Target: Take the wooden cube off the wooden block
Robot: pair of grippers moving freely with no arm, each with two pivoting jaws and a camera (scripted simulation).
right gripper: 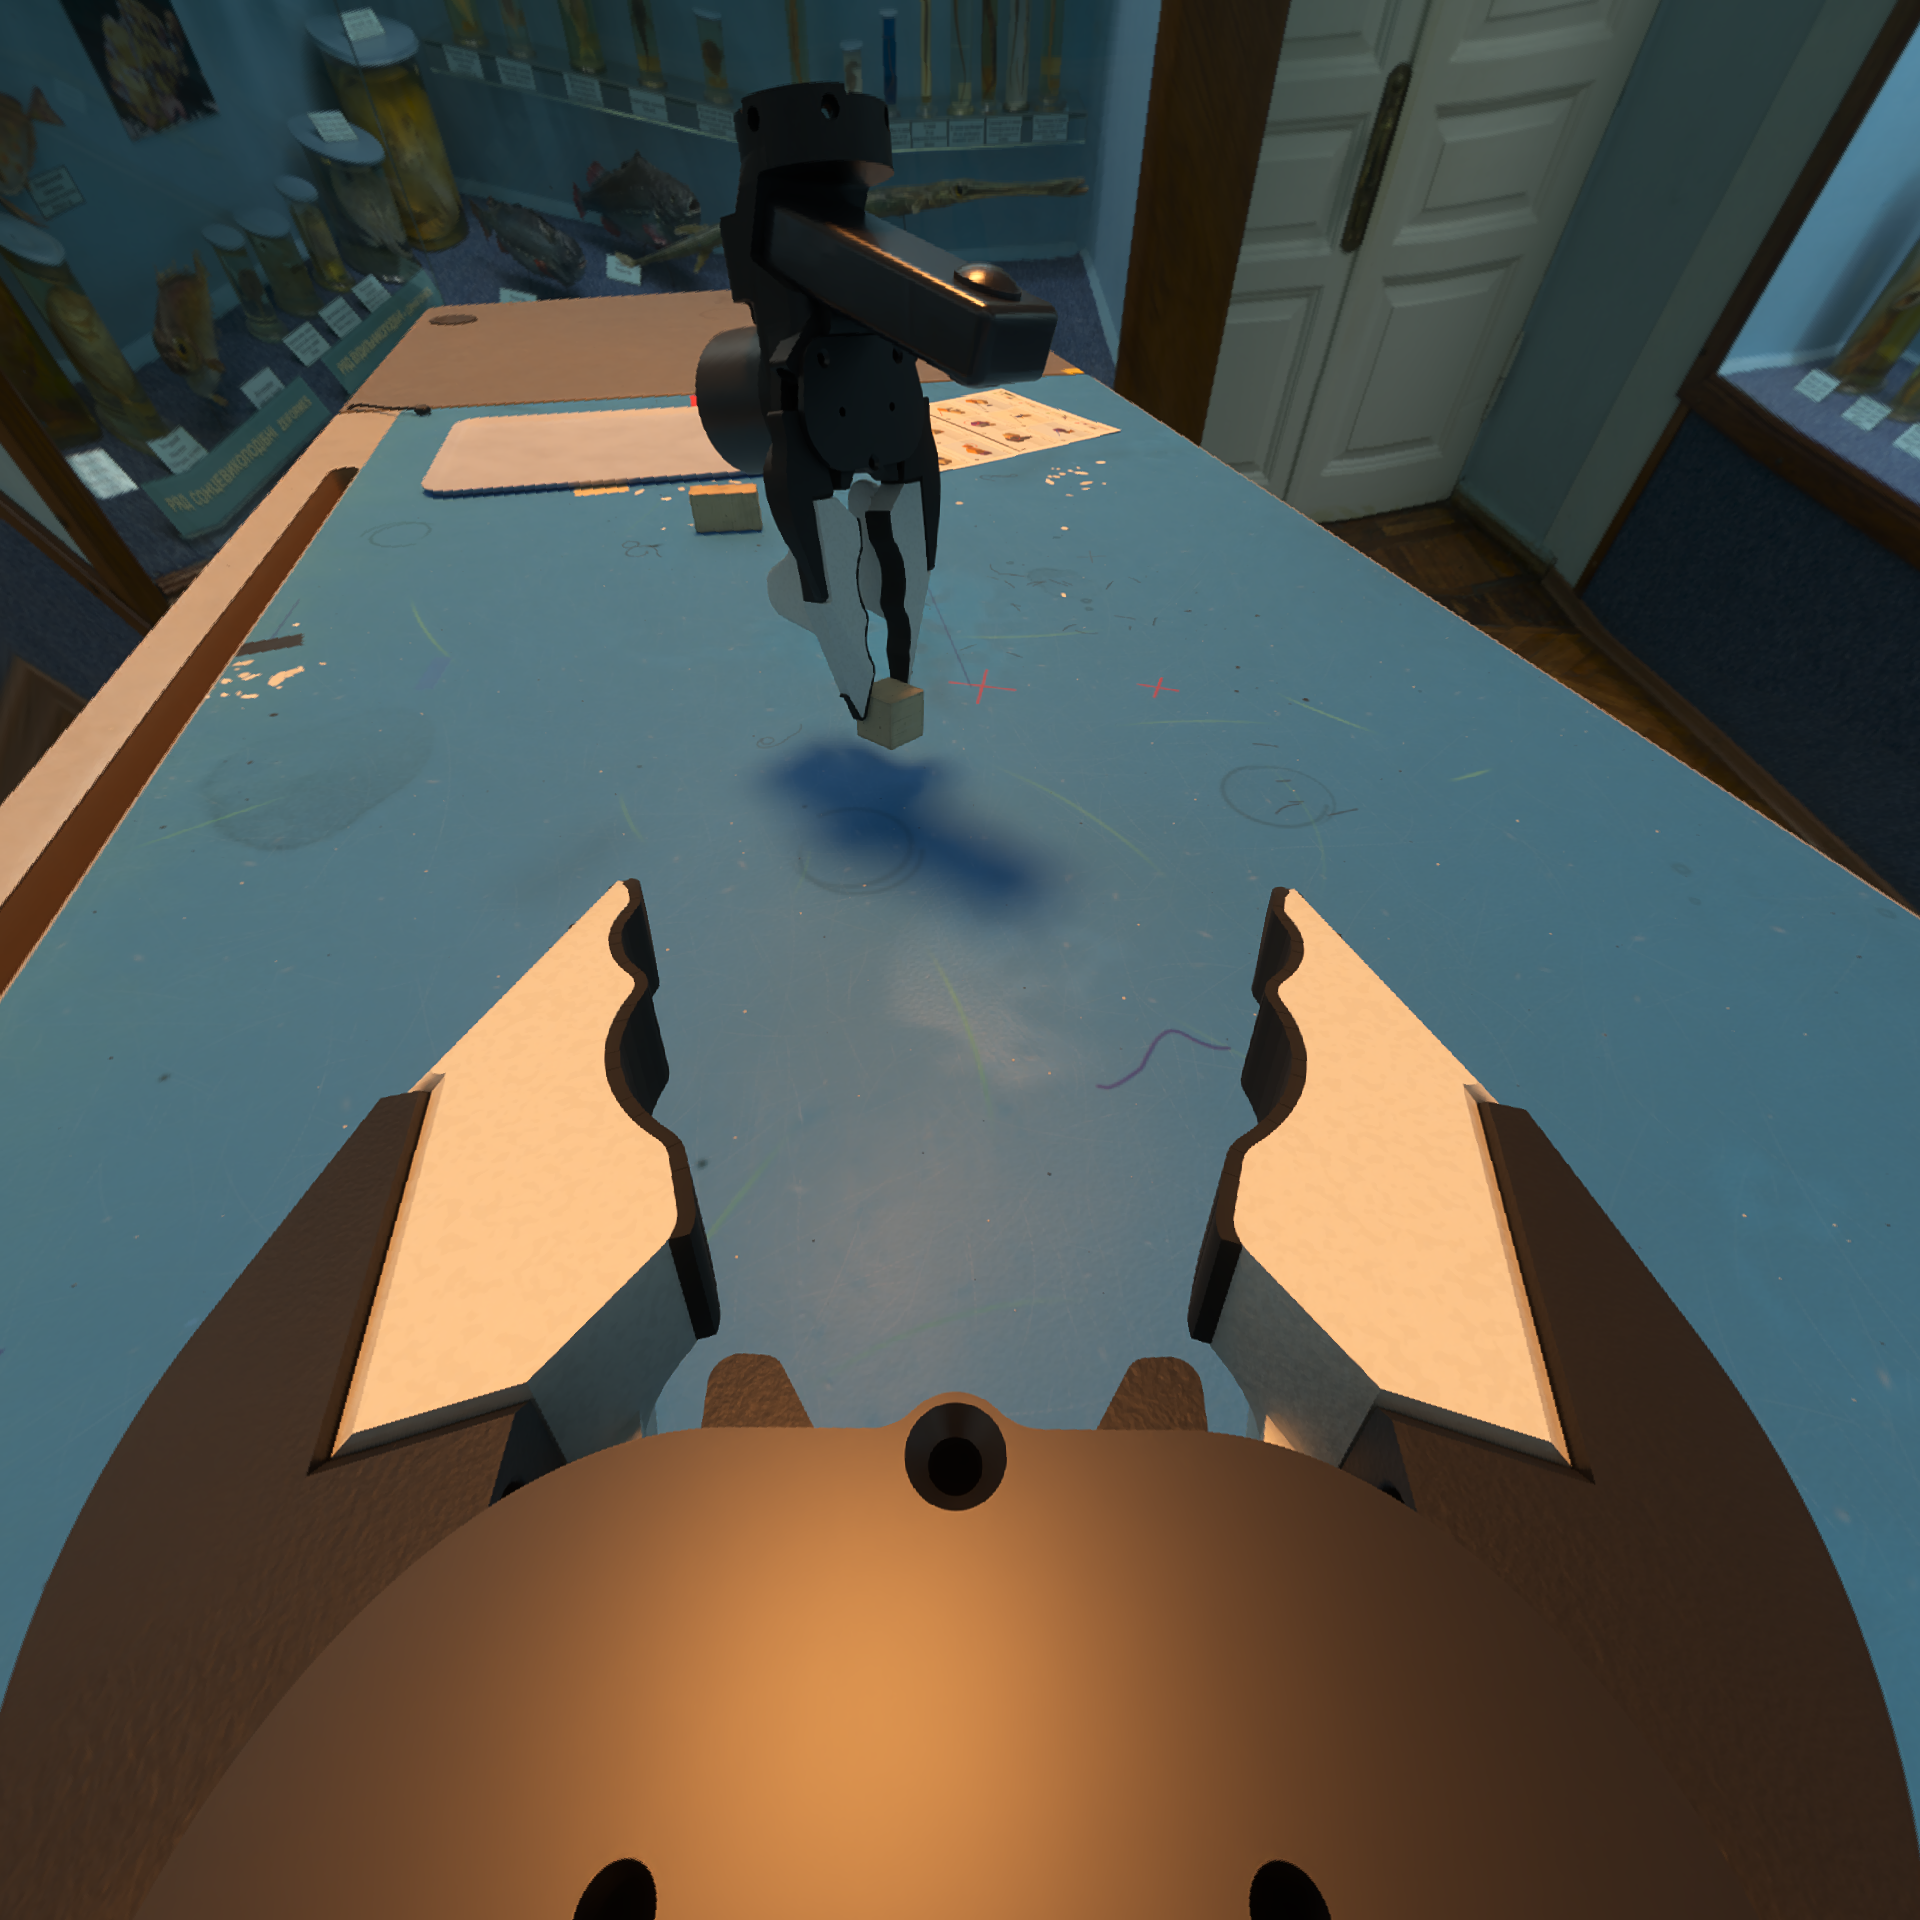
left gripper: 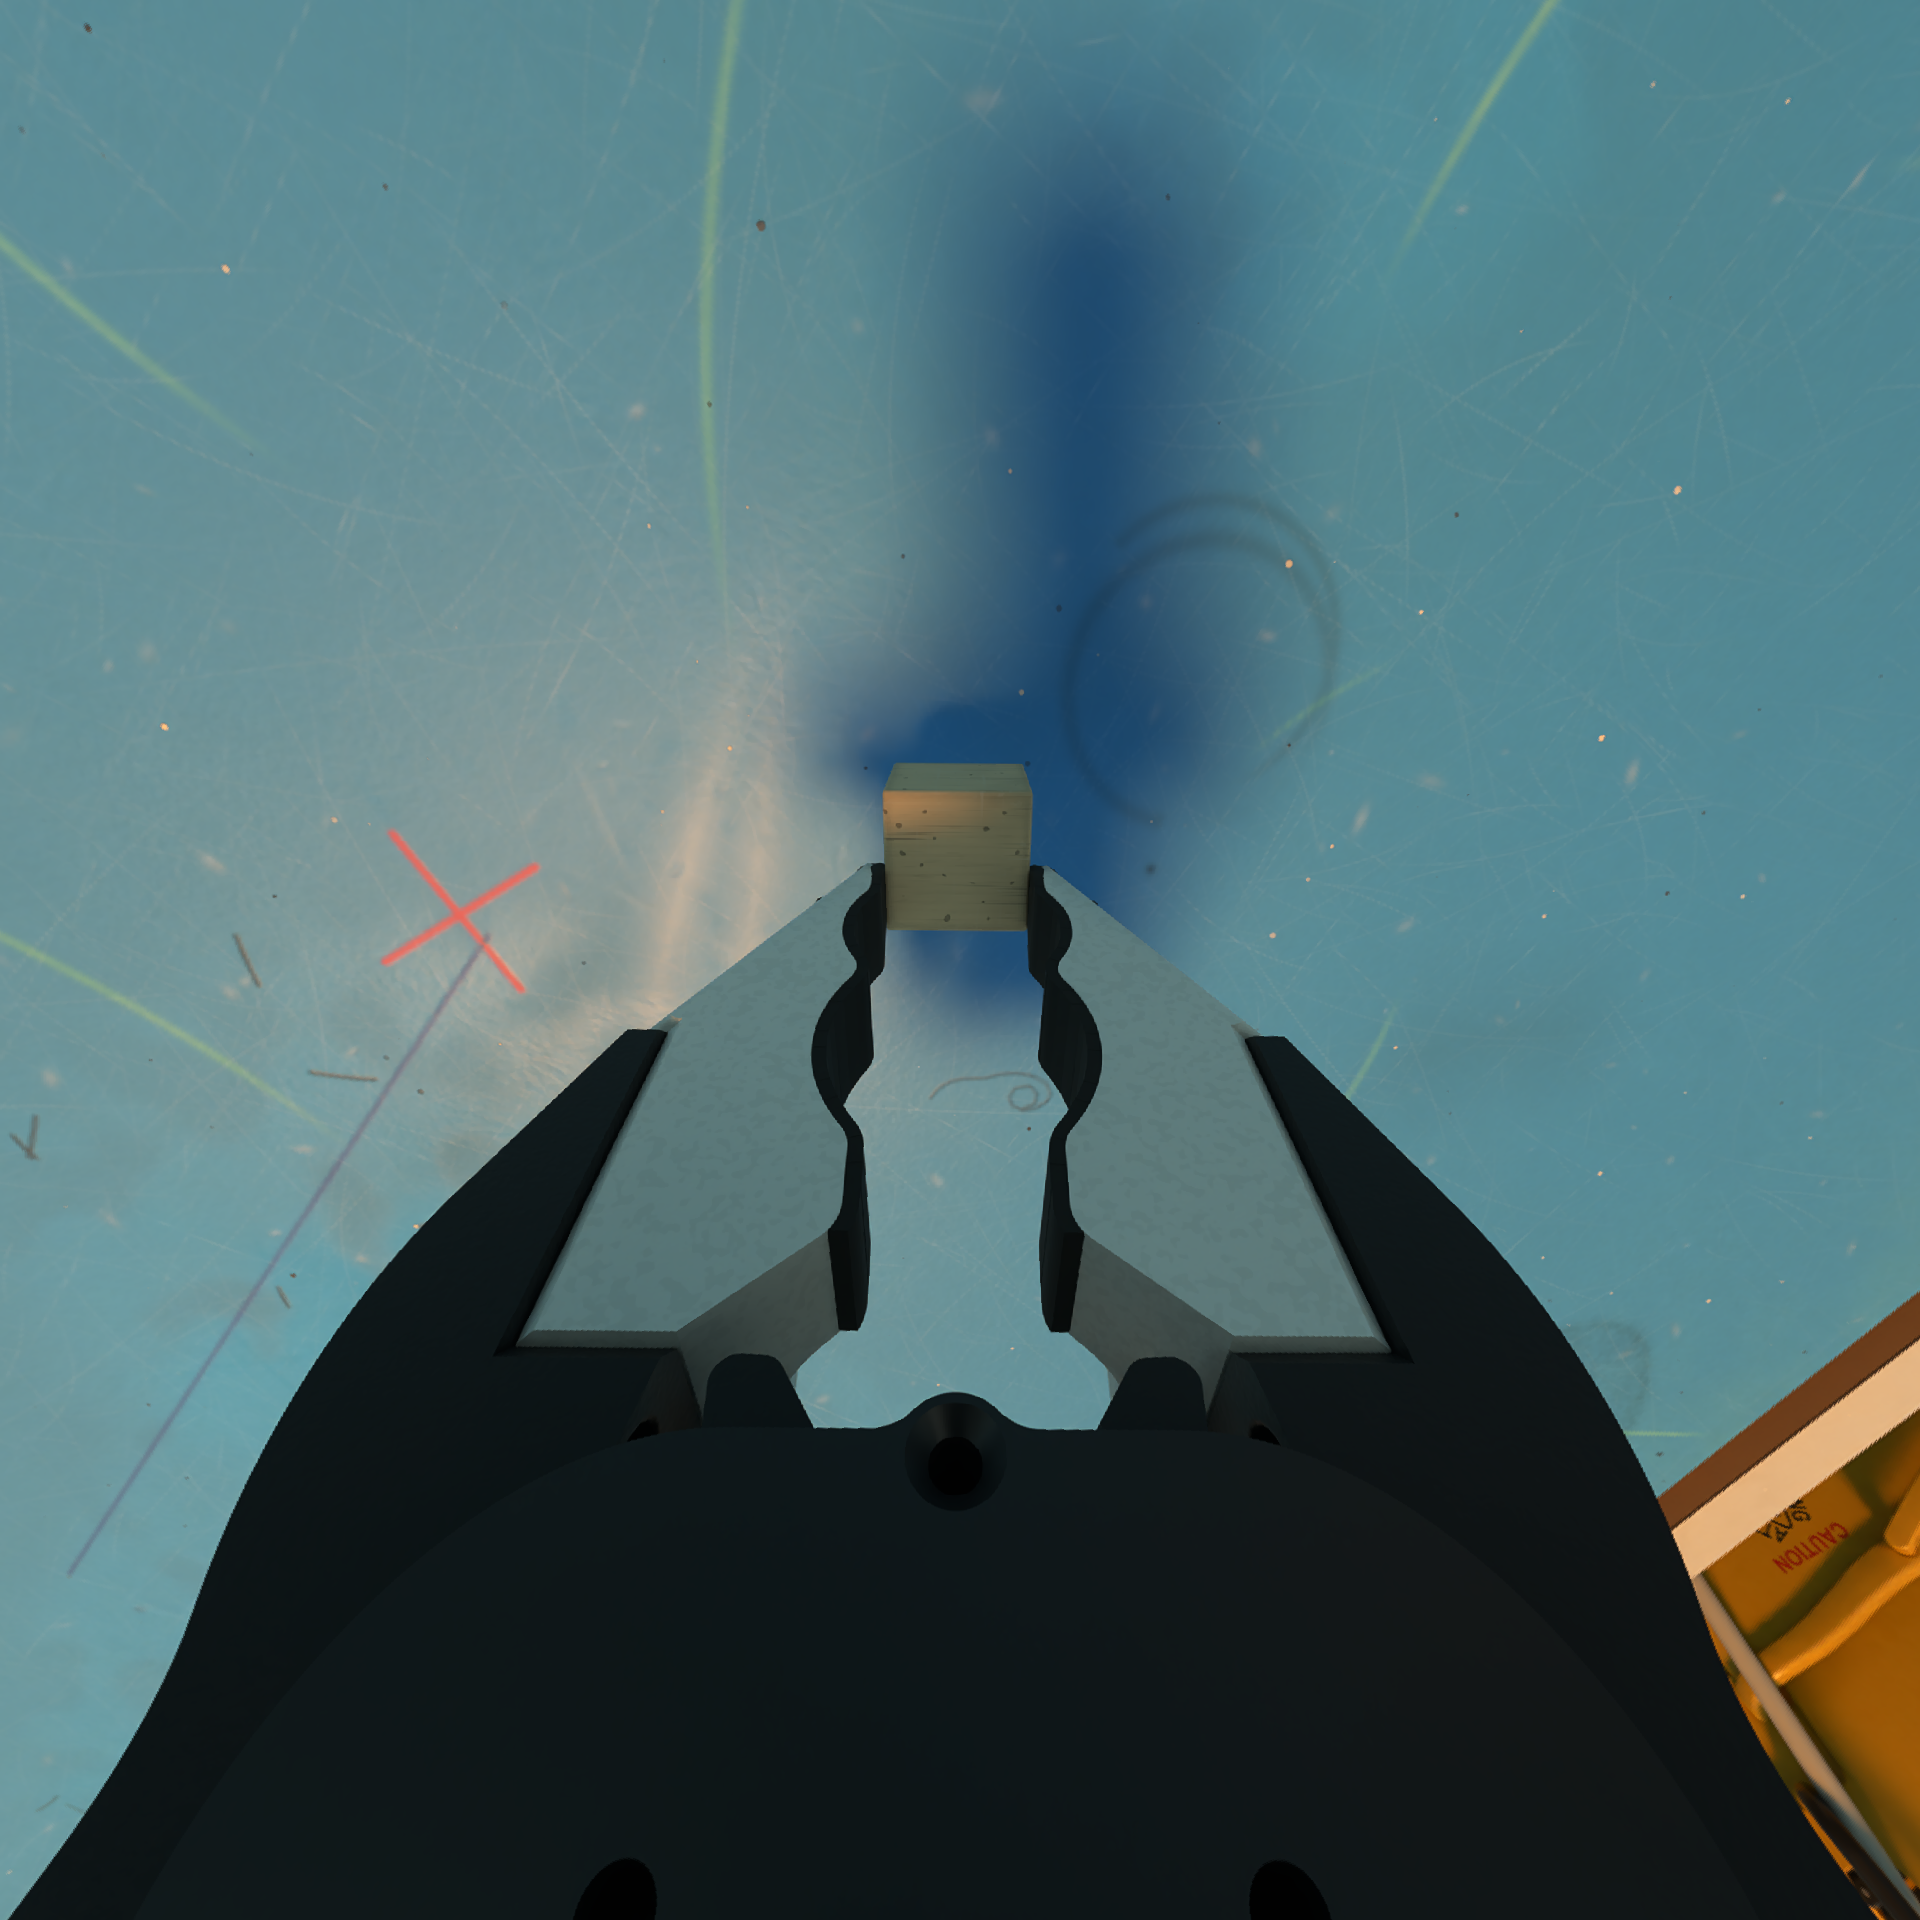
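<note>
Wooden cube [left gripper: 957, 847] is pinched at the tips of your left tongs [left gripper: 956, 896], held clear above the blue bench [left gripper: 416, 520] with its shadow below. The wooden block [right gripper: 725, 508] sits well apart near the far end, just before a pale mat [right gripper: 571, 447]. Your right tongs [right gripper: 954, 904] hang spread apart, gripping nothing. A red cross mark [left gripper: 458, 911] lies left of the cube.

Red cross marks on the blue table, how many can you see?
2. In the right wrist view, one red cross lies just right of the wooden cube held by the left gripper; the other lies farther right. Others may be hidden.
</note>
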